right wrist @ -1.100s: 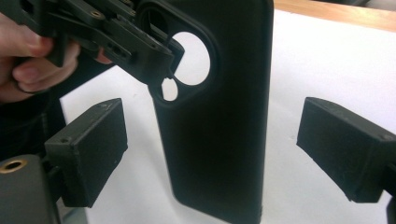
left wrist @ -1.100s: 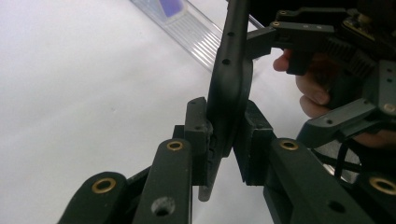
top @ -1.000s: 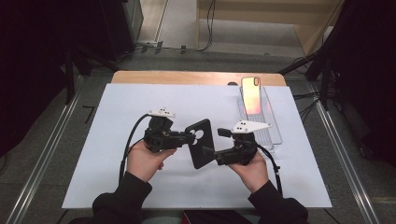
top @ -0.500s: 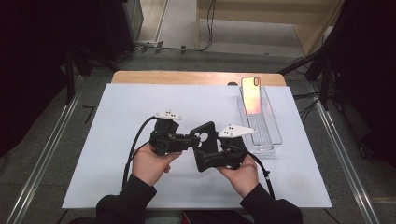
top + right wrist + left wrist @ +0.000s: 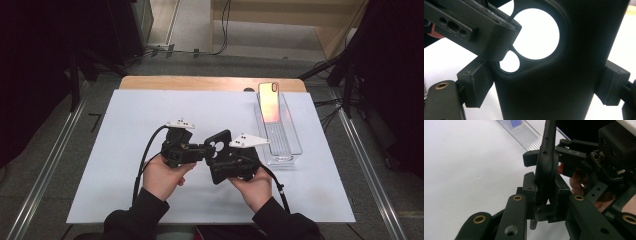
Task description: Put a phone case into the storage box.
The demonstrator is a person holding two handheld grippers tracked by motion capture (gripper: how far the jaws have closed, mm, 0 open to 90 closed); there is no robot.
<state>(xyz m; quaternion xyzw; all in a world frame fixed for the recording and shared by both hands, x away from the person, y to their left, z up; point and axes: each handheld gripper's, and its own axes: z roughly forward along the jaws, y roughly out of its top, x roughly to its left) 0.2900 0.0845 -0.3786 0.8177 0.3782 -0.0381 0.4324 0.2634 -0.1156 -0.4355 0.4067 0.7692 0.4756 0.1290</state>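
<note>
A black phone case (image 5: pixel 218 144) with a round camera cutout is held above the white mat between both hands. My left gripper (image 5: pixel 206 149) is shut on the case's thin edge (image 5: pixel 546 162), its pads (image 5: pixel 529 187) clamping the rim. My right gripper (image 5: pixel 225 165) spans the case's width (image 5: pixel 564 87), with one pad (image 5: pixel 474 85) on each side wall. Its jaws have just been closing with the case between them, and the pads touch both sides. The left gripper's jaw crosses the cutout in the right gripper view.
A clear plastic tray (image 5: pixel 286 145) lies at the right of the white mat (image 5: pixel 125 125), with a pinkish phone (image 5: pixel 268 102) leaning at its far end. The wooden table edge (image 5: pixel 200 82) runs behind the mat. Cables trail from both grippers.
The right hand has moved left toward the left hand, so the two grippers now sit close together around the case. The case has turned more upright between them.
</note>
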